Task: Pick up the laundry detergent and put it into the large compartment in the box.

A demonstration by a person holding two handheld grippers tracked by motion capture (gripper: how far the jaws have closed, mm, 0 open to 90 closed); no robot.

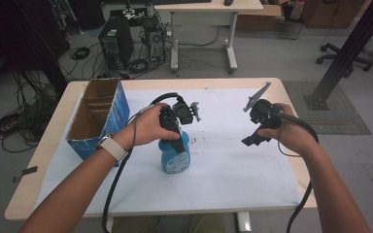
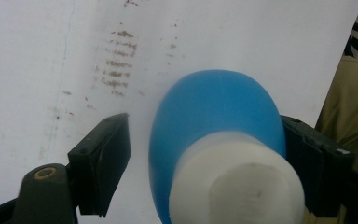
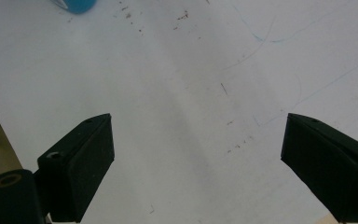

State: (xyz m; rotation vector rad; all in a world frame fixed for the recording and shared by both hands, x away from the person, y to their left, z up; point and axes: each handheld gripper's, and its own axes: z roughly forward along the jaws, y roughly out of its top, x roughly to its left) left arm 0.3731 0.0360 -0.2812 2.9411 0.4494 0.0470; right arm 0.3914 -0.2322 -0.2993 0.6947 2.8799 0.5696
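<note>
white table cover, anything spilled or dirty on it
Yes, the white cover carries brownish smudges in rows just beyond the blue bottle, plus scattered specks and thin blue pen-like lines. They look like dry marks; no puddle shows.

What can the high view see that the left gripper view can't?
High view alone: the open cardboard box, the right gripper held above the table, and the computer tower on the floor. Left gripper view alone: the bottle's white cap up close, and brown smudges on the white table cover. Both: the blue bottle.
</note>
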